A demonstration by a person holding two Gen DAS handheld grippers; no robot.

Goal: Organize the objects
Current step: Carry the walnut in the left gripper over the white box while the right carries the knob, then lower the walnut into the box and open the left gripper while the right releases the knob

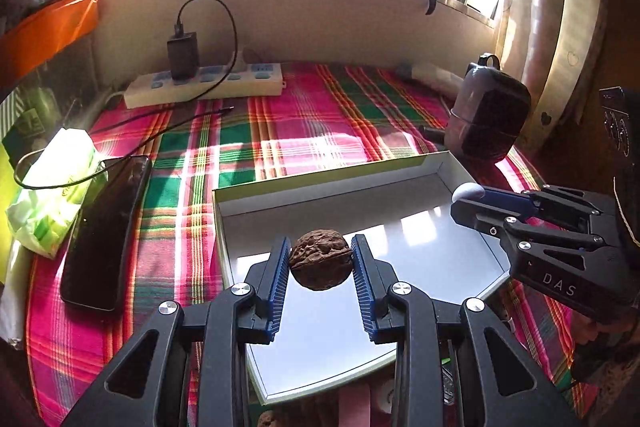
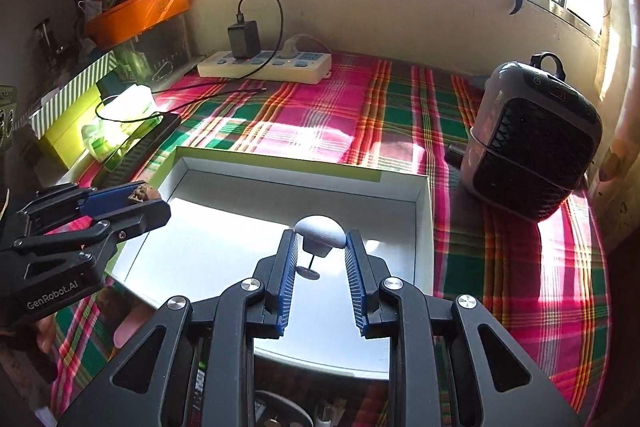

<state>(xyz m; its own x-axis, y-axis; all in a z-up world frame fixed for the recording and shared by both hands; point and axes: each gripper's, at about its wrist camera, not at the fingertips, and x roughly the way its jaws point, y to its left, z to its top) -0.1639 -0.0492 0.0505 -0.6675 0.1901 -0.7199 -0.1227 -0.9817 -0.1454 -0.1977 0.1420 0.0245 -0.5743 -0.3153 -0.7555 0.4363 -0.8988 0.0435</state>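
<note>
Pinched between the blue ribbed pads of the left tool [image 1: 320, 261] is a brown walnut [image 1: 320, 259], as seen from the left wrist; the jaws are partly closed on its two sides and it is held clear above the floor of a shallow white box [image 1: 236, 203]. At the right edge of this view the right tool [image 1: 470, 195] is seen reaching in over the box's far right corner, tilted downward, with a small white object [image 1: 467, 191] gripped at its tip. The box lies open on a table covered by a red and green plaid cloth [image 1: 280, 123], and its floor looks bare. A black phone [image 1: 106, 231] lies left of the box. From the right wrist, the right tool [image 2: 320, 241] is seen closed on a white mushroom-shaped piece [image 2: 320, 230], cap up, held over the box [image 2: 424, 219]. The left tool [image 2: 146, 201] is seen at the left, over the box's left rim, with the walnut [image 2: 146, 193] between its pads. A dark speaker-like device [image 2: 532, 139] stands right of the box.
</note>
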